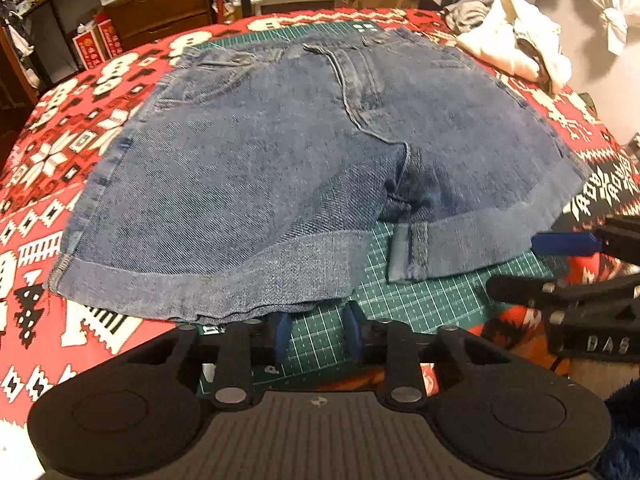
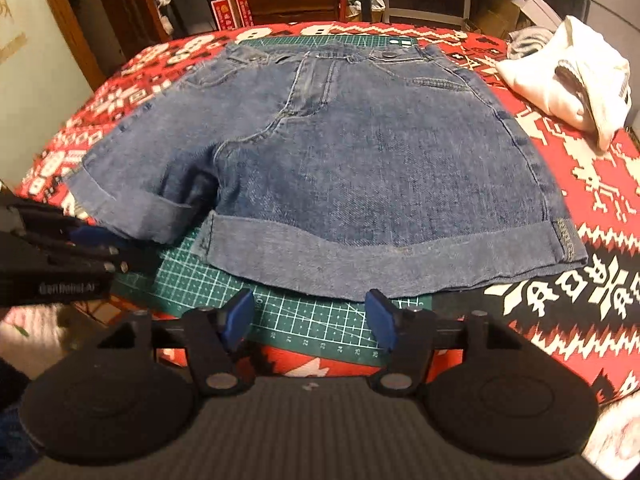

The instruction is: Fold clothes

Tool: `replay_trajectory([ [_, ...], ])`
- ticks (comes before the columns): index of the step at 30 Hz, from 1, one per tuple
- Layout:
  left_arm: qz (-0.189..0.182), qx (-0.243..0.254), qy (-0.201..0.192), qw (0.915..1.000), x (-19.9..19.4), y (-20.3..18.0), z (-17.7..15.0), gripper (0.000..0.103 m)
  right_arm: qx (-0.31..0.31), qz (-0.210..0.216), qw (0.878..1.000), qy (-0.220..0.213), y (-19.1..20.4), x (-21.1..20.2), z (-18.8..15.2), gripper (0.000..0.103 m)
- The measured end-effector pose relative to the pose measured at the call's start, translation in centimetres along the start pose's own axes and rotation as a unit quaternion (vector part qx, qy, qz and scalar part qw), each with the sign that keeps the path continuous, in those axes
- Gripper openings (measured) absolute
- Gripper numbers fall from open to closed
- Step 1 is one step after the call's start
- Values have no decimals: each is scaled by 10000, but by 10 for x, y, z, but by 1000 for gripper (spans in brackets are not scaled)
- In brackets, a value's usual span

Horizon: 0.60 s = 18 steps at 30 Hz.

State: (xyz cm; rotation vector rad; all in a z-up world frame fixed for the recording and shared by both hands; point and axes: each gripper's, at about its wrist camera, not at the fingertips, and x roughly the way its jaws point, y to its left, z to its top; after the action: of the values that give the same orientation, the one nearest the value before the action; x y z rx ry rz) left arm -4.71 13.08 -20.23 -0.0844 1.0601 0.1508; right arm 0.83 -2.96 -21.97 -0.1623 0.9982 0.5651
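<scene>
cutting mat (image 2: 320,344) ruler numbers 20–26

left tool (image 1: 318,334): black, blue pads | right tool (image 2: 310,320): black, blue pads, silver rivets

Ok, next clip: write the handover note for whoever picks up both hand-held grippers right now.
Left hand-held gripper: open, empty, at the near hem of the denim shorts.
Right hand-held gripper: open, empty, at the near hem of the other leg.
Shorts lie flat, front up, waistband away, cuffs toward you, on the green cutting mat over the red patterned cloth.
White garment heaped at the far right.
Done: shorts spread out.
Left: every fold; probably the white garment too.
</scene>
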Motion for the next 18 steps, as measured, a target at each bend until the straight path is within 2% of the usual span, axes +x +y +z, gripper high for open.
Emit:
replay_trajectory([
  [2, 56, -70, -121, 9999, -4, 2, 2, 27, -61, -67, 9999, -44, 3, 1, 1, 67],
  [4, 65, -199, -191, 9996, -7, 9, 5, 27, -121, -133, 9998, -89, 5, 1, 2, 72],
  [11, 88, -504, -320, 9982, -7, 24, 16, 27, -334, -366, 9985, -243, 15, 3, 4, 72],
  [18, 119, -696, -293, 9971, 0, 31, 26, 27, -296, -246, 9986, -360, 10, 5, 6, 72],
])
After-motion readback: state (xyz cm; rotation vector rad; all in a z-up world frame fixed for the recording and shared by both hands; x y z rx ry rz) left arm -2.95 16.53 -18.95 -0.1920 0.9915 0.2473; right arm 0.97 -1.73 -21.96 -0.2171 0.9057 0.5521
